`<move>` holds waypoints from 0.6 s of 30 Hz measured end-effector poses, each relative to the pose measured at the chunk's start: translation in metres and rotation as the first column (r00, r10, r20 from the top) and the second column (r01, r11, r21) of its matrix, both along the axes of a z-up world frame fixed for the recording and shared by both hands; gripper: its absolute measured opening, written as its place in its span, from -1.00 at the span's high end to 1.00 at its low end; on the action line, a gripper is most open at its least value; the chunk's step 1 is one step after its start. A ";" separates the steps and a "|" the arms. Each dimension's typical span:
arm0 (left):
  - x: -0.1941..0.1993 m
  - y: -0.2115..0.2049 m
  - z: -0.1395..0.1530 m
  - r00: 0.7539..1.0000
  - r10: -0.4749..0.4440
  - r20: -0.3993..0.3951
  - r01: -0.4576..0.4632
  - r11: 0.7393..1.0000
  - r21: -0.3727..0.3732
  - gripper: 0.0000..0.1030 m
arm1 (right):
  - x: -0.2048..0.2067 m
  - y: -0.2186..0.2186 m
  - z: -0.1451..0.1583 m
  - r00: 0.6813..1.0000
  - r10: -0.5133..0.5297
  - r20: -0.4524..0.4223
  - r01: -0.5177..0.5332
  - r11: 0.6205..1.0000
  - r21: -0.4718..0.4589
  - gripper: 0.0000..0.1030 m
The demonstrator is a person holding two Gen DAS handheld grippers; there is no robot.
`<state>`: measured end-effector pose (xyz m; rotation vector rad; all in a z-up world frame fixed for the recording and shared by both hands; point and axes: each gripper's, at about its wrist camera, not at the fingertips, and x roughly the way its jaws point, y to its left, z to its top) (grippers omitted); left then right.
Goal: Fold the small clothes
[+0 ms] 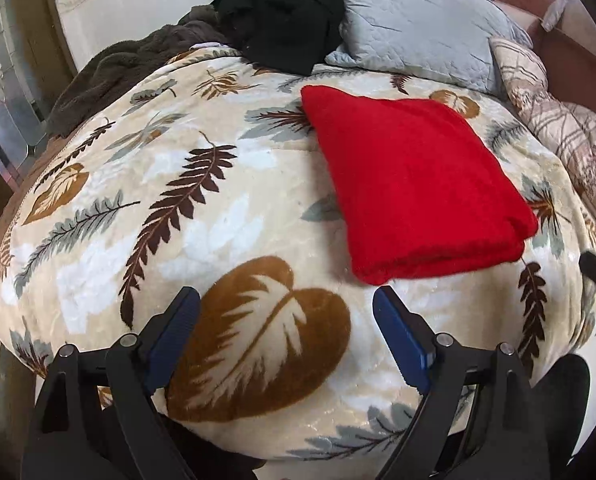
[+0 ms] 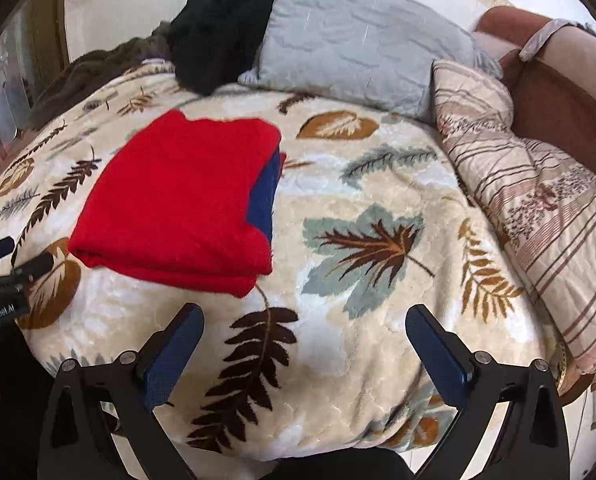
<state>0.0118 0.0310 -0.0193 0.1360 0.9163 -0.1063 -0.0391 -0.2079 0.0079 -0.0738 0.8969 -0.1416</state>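
Could snag and drag the plush leaf-print blanket [image 1: 225, 216] along with the red garment [image 1: 414, 184] if either tool bit down too deep at an edge – soft pile, thick stacked layers, so the neat fold might slide open or spill its blue inner layer [image 2: 263, 196] further out on the right side. Lies folded into a rough square on the bed, just beyond both tools and touching neither. Left tool [image 1: 285, 312] spread wide and empty, hovering low over the blanket – right tool [image 2: 304, 328] likewise parted, gripping nothing, aimed past the garment's near right corner.
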 end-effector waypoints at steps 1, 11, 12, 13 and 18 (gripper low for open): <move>-0.003 -0.003 0.001 1.000 -0.010 0.004 0.010 1.000 0.005 -0.73 | -0.001 0.001 0.001 1.000 0.000 0.006 0.000 1.000 -0.007 -0.98; -0.023 -0.030 0.005 0.995 -0.103 -0.010 0.102 0.994 -0.025 -0.73 | -0.018 -0.002 0.007 0.999 -0.022 0.027 0.023 0.999 -0.029 -0.98; -0.024 -0.031 0.006 0.994 -0.108 -0.011 0.107 0.994 -0.030 -0.73 | -0.020 -0.003 0.007 0.999 -0.026 0.026 0.027 0.999 -0.029 -0.98; -0.026 -0.033 0.006 0.993 -0.115 -0.013 0.114 0.993 -0.035 -0.73 | -0.021 -0.004 0.007 0.999 -0.029 0.025 0.029 0.999 -0.028 -0.98; -0.031 -0.039 0.009 0.990 -0.138 -0.004 0.138 0.990 -0.037 -0.73 | -0.028 -0.010 0.007 0.999 -0.039 0.017 0.039 0.999 -0.005 -0.98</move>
